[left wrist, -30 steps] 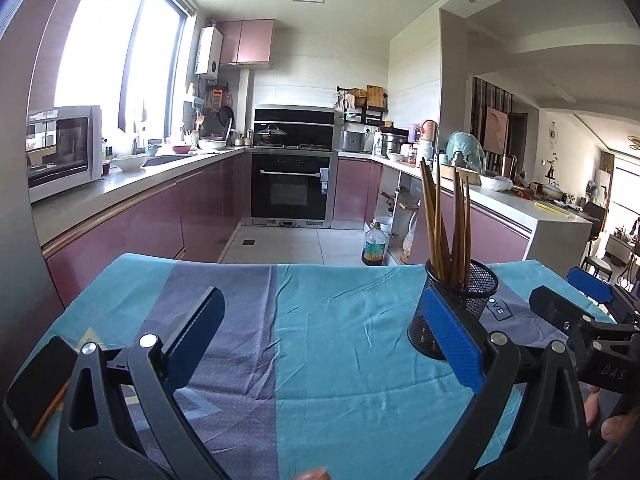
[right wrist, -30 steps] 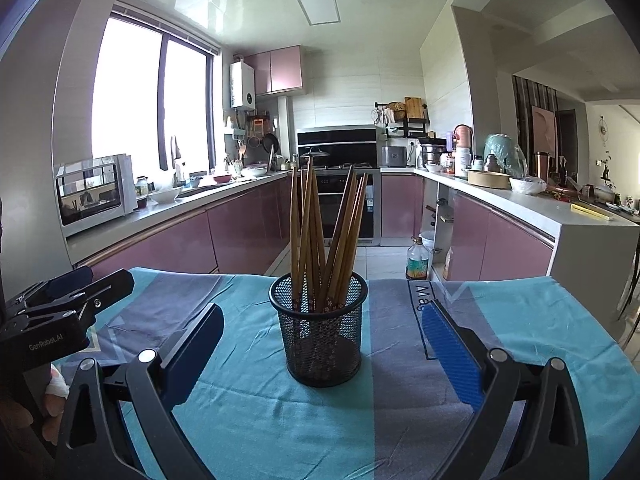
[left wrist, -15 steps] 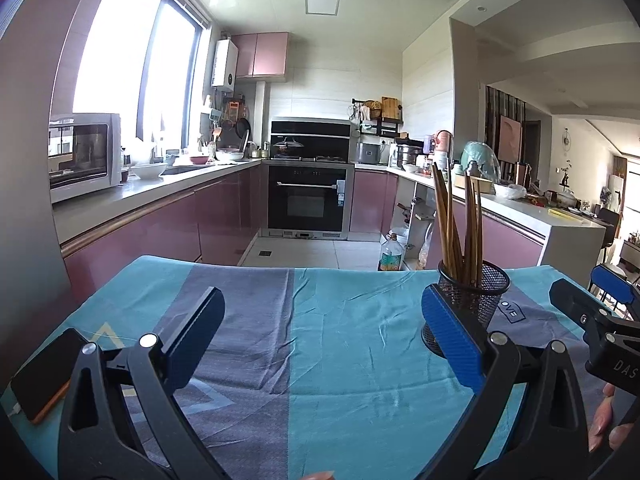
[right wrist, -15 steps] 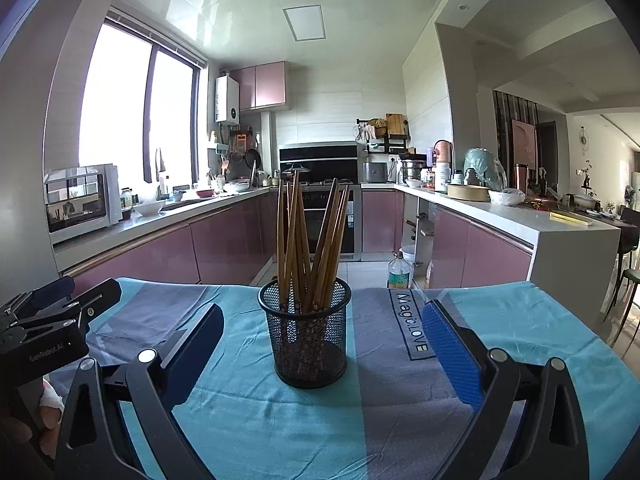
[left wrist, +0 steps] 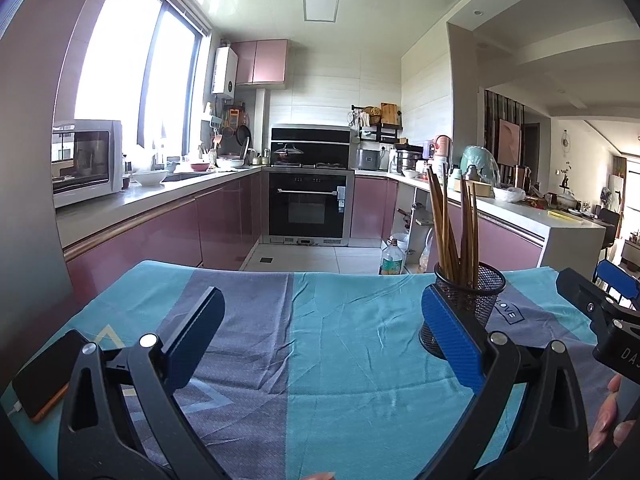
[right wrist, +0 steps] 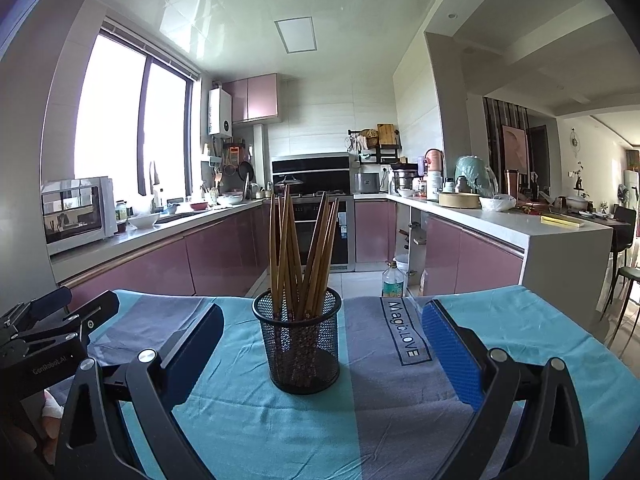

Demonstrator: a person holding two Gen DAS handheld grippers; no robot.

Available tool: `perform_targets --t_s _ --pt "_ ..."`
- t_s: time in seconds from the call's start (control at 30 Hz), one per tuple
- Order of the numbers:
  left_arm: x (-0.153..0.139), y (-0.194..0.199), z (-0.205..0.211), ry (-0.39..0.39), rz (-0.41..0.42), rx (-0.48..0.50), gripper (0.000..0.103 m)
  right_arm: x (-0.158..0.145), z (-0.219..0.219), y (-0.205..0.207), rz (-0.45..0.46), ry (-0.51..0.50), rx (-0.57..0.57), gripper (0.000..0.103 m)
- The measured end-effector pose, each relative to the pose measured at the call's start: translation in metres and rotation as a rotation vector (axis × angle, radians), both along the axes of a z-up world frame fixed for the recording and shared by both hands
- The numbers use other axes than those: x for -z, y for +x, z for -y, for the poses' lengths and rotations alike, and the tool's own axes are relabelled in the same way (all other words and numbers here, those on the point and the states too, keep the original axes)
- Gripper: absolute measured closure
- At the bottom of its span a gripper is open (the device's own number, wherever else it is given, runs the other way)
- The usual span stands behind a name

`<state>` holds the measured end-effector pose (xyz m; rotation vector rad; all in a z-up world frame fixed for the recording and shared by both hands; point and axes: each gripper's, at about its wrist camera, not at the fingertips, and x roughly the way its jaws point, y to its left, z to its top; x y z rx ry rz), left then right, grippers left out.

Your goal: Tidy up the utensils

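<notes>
A black mesh holder (right wrist: 300,344) stands upright on the blue and grey tablecloth (right wrist: 384,412). It holds several brown wooden chopsticks (right wrist: 296,256). My right gripper (right wrist: 320,348) is open and empty, and the holder stands just beyond its fingers, slightly left of centre. My left gripper (left wrist: 320,336) is open and empty over the cloth. The holder (left wrist: 468,304) shows in the left wrist view behind the right blue pad (left wrist: 452,340). The right gripper shows at the right edge (left wrist: 600,304) of that view.
A dark phone (left wrist: 40,376) with a cable lies on the cloth near its left edge. The far table edge (left wrist: 320,274) drops to the kitchen floor. The left gripper (right wrist: 40,344) shows at the left of the right wrist view.
Both grippers have pulled back and risen slightly, so the holder looks a little farther away. Both stay open. The holder and chopsticks have not moved.
</notes>
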<state>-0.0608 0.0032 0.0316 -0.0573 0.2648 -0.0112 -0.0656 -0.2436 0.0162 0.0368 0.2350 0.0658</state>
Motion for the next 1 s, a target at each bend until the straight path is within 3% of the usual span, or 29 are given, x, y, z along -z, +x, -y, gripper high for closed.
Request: perform_targets --t_s 1.0 --pt "0.0016 0.0012 0.0049 -0.001 0.001 0.005 0.006 0.0015 0.0011 -0.0007 0.019 0.002 0.004 0.007"
